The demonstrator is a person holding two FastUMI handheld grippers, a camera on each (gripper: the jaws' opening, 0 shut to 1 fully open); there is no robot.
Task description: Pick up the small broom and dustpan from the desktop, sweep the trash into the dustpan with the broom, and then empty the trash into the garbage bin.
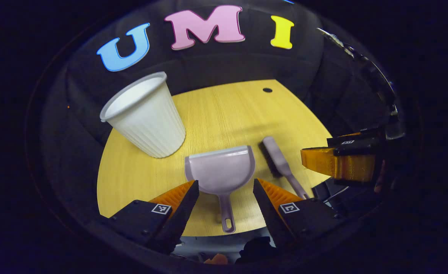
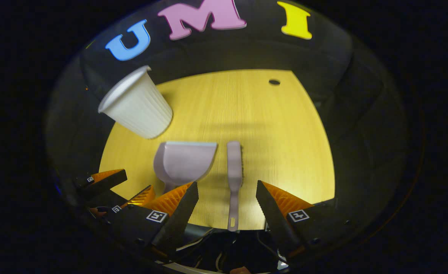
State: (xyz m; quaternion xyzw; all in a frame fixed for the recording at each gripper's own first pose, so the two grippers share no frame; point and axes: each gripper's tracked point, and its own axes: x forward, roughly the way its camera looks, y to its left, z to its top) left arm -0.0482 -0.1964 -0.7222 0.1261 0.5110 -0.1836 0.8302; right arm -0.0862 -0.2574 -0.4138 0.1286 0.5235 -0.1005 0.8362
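Left gripper view: left gripper (image 1: 226, 190), fingers apart, lines up on light, rigid dustpan (image 1: 220, 169); right gripper (image 2: 227, 194), also apart, faces broom (image 2: 234, 167). Thin handles look best for gripping.

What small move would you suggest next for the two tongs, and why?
Probably lower both tongs onto the handles. The left tongs are open, straddling the dustpan handle; the right tongs are open around the broom handle. Both tools lie flat on the desk, untouched.
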